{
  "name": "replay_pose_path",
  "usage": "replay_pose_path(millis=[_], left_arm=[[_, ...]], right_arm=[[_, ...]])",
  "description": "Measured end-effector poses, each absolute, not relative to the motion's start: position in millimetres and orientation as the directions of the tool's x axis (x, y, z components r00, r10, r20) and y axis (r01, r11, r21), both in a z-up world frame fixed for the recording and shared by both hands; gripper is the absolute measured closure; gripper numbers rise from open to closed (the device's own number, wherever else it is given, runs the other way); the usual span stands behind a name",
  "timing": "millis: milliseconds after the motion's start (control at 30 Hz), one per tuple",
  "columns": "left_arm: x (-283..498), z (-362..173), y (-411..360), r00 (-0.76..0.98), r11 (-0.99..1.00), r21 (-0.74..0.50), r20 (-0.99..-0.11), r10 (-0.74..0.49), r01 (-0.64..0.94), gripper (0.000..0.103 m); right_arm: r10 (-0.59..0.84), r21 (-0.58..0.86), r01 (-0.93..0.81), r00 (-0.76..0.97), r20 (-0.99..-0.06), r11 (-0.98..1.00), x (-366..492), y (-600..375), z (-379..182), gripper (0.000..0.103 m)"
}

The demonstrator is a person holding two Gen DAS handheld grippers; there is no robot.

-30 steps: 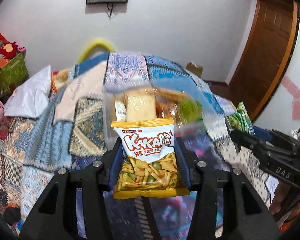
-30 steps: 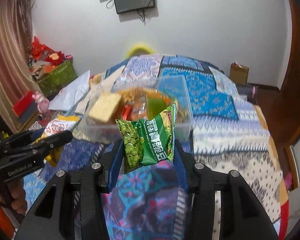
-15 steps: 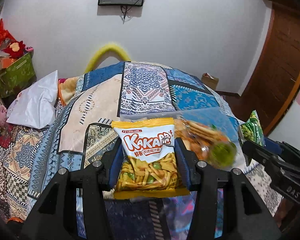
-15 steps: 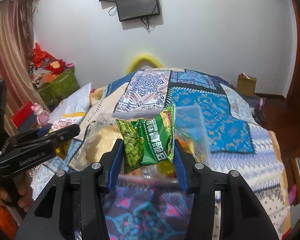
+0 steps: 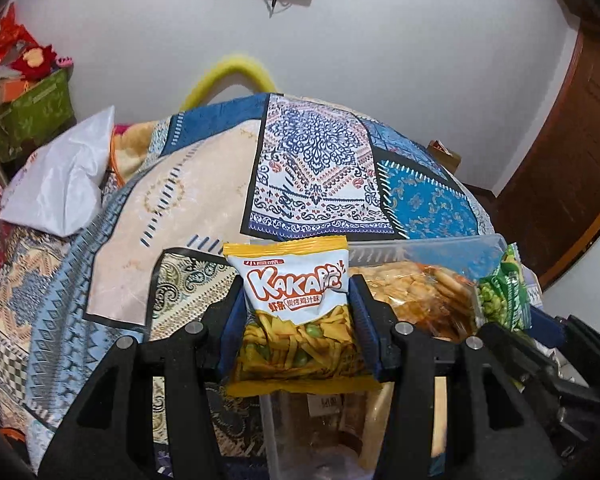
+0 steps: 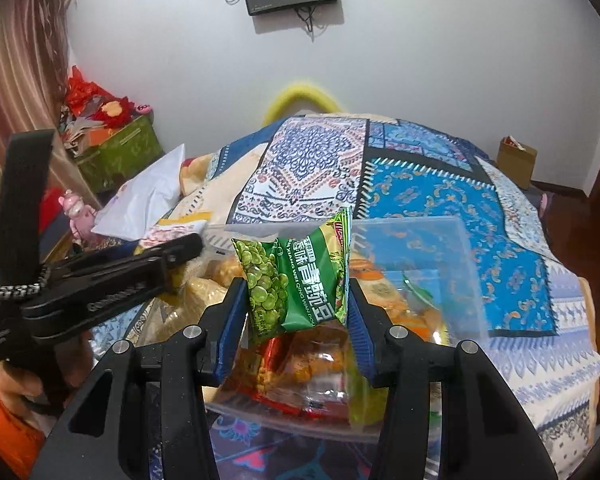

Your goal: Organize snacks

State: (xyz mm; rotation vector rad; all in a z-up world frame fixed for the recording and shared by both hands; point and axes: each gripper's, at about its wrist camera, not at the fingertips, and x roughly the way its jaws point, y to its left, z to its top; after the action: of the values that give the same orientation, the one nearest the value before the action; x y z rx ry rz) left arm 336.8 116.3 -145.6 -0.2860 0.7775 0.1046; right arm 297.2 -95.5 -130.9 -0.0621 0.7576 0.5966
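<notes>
Clear bin (image 6: 452,248) now beneath gripped packets (image 5: 296,312).

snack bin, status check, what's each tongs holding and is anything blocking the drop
Left tongs shut on yellow KAKA bag. Right tongs shut on green pea bag. Both over clear bin, already part full. Nothing blocking.

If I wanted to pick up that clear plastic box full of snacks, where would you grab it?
Probably the clear plastic box by its rim, coming from above, one finger inside and one outside the thin upright wall. It looks too wide to span. For now the left gripper holds the yellow Kaka bag and the right gripper the green pea bag.
</notes>
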Motion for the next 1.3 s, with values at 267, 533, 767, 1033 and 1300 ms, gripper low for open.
replay_pose_path(millis=[267, 533, 767, 1033, 1300], left_arm=[[340, -155, 111, 0.688, 0.968, -0.167, -0.726, 0.007, -0.186, 0.045], [319, -135, 112, 0.702, 0.969, -0.194, -0.711, -0.03, -0.155, 0.045], [265, -76, 97, 0.784, 0.977, -0.191, -0.62, -0.045, -0.095, 0.045], [179, -1, 75, 0.886, 0.986, -0.165, -0.461, -0.047, -0.033, 0.044], [103, 32, 45, 0.948, 0.995, -0.098, -0.319, -0.007, -0.025, 0.029]], right_arm=[[0.475, 0.148, -0.532, 0.553, -0.684, 0.834, 302, -87, -137, 0.051], [0.473, 0.121, -0.545, 0.571, -0.671, 0.83, 285, -93, -122, 0.041], [0.497, 0.125, -0.541, 0.627, -0.6, 0.832, 253, -118, -81, 0.041], [0.519, 0.114, -0.53, 0.727, -0.451, 0.841, 195, -160, -20, 0.036], [0.533, 0.116, -0.526, 0.783, -0.321, 0.843, 140, -194, 6, 0.023]])
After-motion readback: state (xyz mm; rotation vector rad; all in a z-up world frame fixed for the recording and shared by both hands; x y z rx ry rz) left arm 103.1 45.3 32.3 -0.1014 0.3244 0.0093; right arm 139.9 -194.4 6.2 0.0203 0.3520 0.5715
